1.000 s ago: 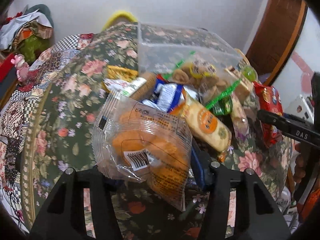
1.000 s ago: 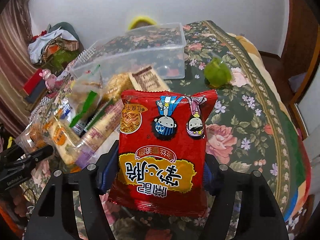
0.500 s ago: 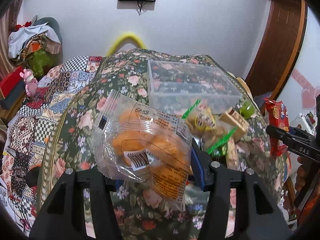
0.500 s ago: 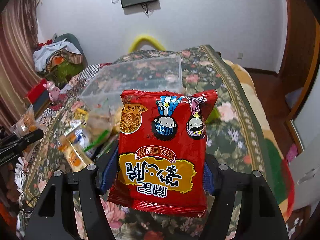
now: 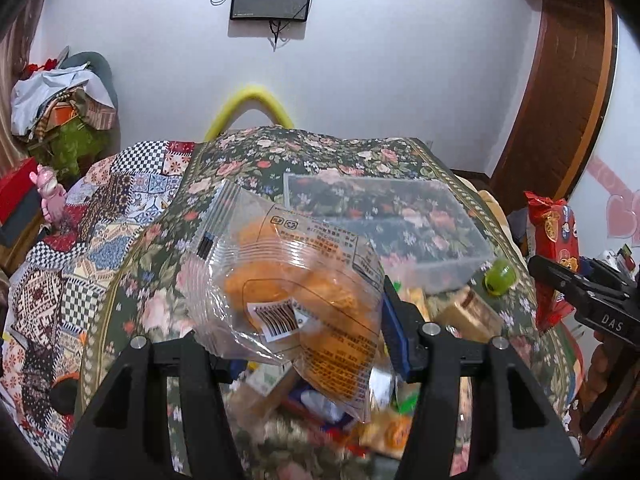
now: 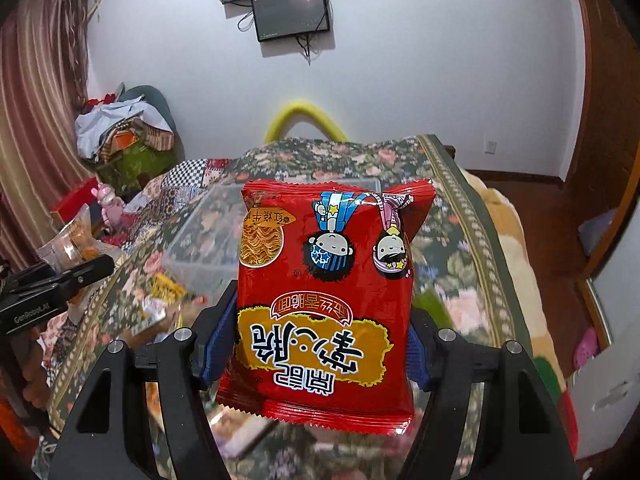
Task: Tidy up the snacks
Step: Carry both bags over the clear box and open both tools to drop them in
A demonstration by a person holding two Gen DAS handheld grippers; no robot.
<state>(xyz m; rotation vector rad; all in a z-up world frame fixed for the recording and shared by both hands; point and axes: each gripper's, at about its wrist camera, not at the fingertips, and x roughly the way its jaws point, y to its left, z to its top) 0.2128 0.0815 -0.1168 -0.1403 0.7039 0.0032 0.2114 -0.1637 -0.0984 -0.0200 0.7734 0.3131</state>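
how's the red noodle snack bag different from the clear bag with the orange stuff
The red noodle snack bag is opaque, with cartoon figures printed upside down; the clear bag shows its orange pieces and a barcode label. The red bag sits flat and square in the right tongs; the clear bag hangs crumpled and tilted in the left tongs. Both are held above the floral cover.

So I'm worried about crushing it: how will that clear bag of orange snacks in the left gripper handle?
The clear bag looks floppy: its lower corner sags below the left gripper. It is probably light, being mostly air. The glossy film may be slippery, and the orange pieces inside could crush under a hard squeeze.
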